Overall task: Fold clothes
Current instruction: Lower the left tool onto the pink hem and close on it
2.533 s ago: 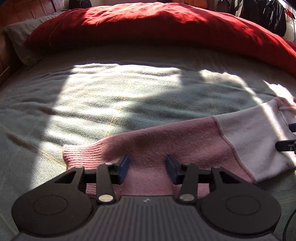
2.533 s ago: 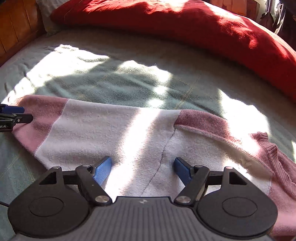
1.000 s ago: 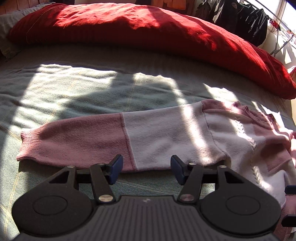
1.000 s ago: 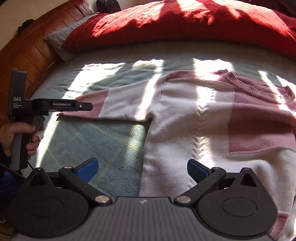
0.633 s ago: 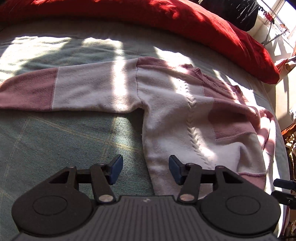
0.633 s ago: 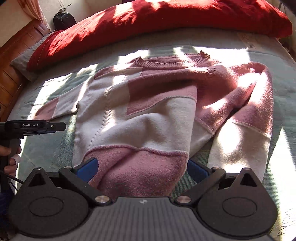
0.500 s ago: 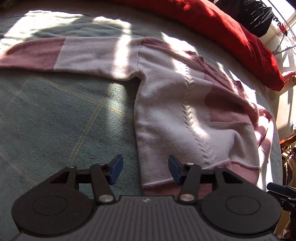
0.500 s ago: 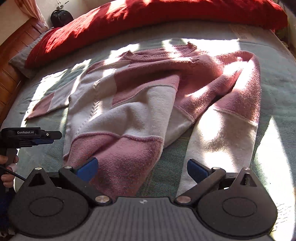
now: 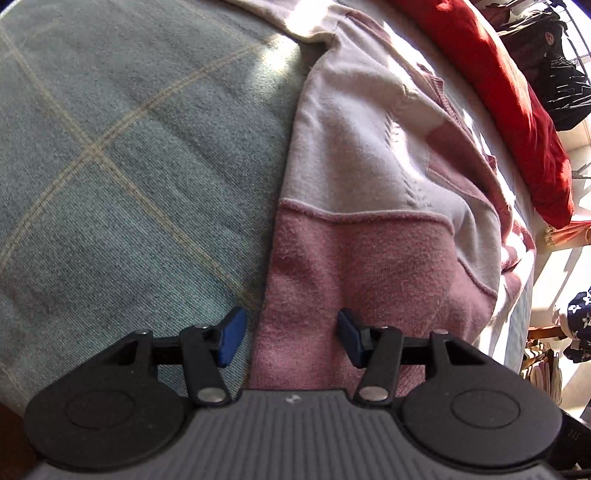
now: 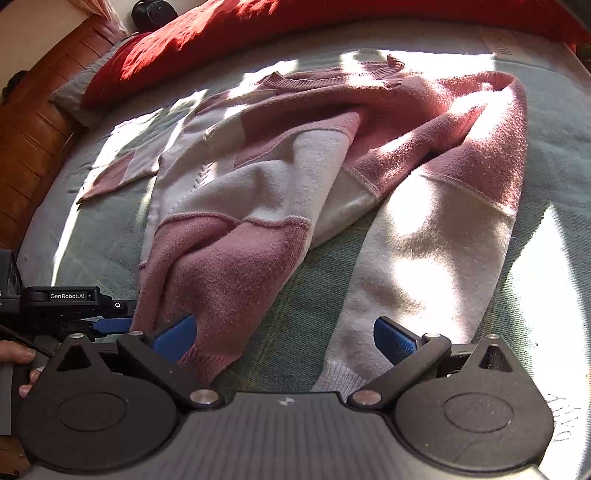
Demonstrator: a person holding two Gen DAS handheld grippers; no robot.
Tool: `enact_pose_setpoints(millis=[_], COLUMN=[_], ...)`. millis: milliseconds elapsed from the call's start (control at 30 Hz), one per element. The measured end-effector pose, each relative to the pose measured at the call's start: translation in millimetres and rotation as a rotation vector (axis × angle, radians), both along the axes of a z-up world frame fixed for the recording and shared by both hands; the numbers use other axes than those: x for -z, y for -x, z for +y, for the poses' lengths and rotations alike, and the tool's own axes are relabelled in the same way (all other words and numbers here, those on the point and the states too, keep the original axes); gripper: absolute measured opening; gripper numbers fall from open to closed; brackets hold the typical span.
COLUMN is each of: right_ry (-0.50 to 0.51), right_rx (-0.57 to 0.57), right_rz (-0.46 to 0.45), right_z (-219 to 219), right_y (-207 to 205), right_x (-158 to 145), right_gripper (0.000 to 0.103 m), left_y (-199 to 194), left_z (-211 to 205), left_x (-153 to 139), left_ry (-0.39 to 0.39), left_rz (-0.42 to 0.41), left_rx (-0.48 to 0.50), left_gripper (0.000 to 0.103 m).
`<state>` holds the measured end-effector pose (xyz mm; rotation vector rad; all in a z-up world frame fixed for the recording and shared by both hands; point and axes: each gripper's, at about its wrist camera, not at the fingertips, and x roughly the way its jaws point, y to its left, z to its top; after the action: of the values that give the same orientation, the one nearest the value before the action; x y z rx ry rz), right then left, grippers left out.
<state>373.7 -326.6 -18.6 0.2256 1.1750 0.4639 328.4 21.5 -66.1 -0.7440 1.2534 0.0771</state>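
Observation:
A pink and white knitted sweater lies spread on the green checked bed cover, rumpled, with its right sleeve trailing toward me. In the left wrist view my left gripper is open just above the sweater's pink bottom hem; its fingers straddle the hem's left edge without pressing it. In the right wrist view my right gripper stands wide open, low over the cover between the hem corner and the sleeve cuff. The left gripper's blue fingers show beside the hem.
A long red duvet roll runs along the far side of the bed, with a grey pillow and a wooden headboard at the left. Dark clothes hang beyond the bed. A person's hand holds the left gripper.
Both grippers have travelled from the left sleeve down to the sweater's bottom hem and come lower. The left one has rolled. Neither has closed on anything.

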Motion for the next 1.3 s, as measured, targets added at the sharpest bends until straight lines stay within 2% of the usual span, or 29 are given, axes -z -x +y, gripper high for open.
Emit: enact_pose_setpoints(millis=[33,100,200,267,333,367,433,533,600,700,900,1033,1067,1100,1167,1233,1267,1300], right_ry=[0.0,0.001,0.004,0.008,0.01,0.012,0.012,0.022,0.034,0.038,0.048,0.033,0.026,0.019,0.014,0.012,0.019,0.02], right_rx=[0.007,0.017,0.024,0.026,0.024,0.025,0.023,0.018,0.017,0.009,0.005,0.02,0.023,0.026,0.033,0.038,0.04,0.046], right_rz=[0.004,0.01,0.015,0.017,0.019,0.019,0.021,0.023,0.028,0.02,0.018,0.03,0.036,0.042,0.049,0.053,0.057,0.061], right_z=[1.0,4.0,9.7,14.2,19.4,21.9,26.9,35.3,41.3,48.8,59.7,65.5,66.9,68.4,70.3,71.6,71.8,71.2], right_y=[1.3,3.9,7.0,8.8,9.3,9.6,10.5,11.8,11.6,11.8,11.8,11.7,11.8,11.8,12.7,13.6,13.8,14.0], right_x=[1.5,3.4,4.0,4.7,5.6,5.7,6.2,8.5,9.4,5.3,2.4,4.3,5.1,6.0,6.9,7.7,8.4,9.6], right_gripper=[0.103,0.103,0.103,0.103,0.103,0.103,0.103,0.103,0.103,0.103,0.103,0.103,0.103,0.103,0.103,0.103,0.103,0.103], left_y=[-2.8,-10.3,-17.4,-14.9,-7.2,-1.6,7.9,3.3,-4.1,-5.5,-10.1,-29.5,-33.3,-36.3,-41.0,-39.9,-38.4,-35.9], left_z=[0.4,1.0,3.1,9.2,16.9,21.0,26.8,19.3,10.9,14.3,63.9,97.2,105.9,116.1,128.0,130.3,128.1,125.1], left_x=[-1.1,-6.8,-15.7,-6.1,7.7,12.8,20.2,19.5,9.3,-13.2,-56.3,-61.8,-56.6,-50.1,-38.6,-33.9,-32.3,-31.4], left_ry=[0.0,0.0,0.041,0.068,0.105,0.133,0.186,0.177,0.126,0.08,-0.04,-0.181,-0.191,-0.191,-0.141,-0.108,-0.075,-0.051], left_rz=[-0.004,-0.031,-0.104,-0.068,-0.019,-0.014,-0.019,-0.025,-0.062,-0.123,-0.201,-0.204,-0.186,-0.164,-0.132,-0.136,-0.142,-0.146], left_rx=[0.016,0.058,0.12,0.115,0.086,0.064,0.022,0.065,0.132,0.142,0.08,0.078,0.063,0.042,0.007,-0.006,0.014,0.027], left_gripper=[0.053,0.019,0.018,0.019,0.025,0.028,0.029,0.02,0.004,0.004,0.004,0.001,0.001,0.001,0.002,0.003,0.007,0.018])
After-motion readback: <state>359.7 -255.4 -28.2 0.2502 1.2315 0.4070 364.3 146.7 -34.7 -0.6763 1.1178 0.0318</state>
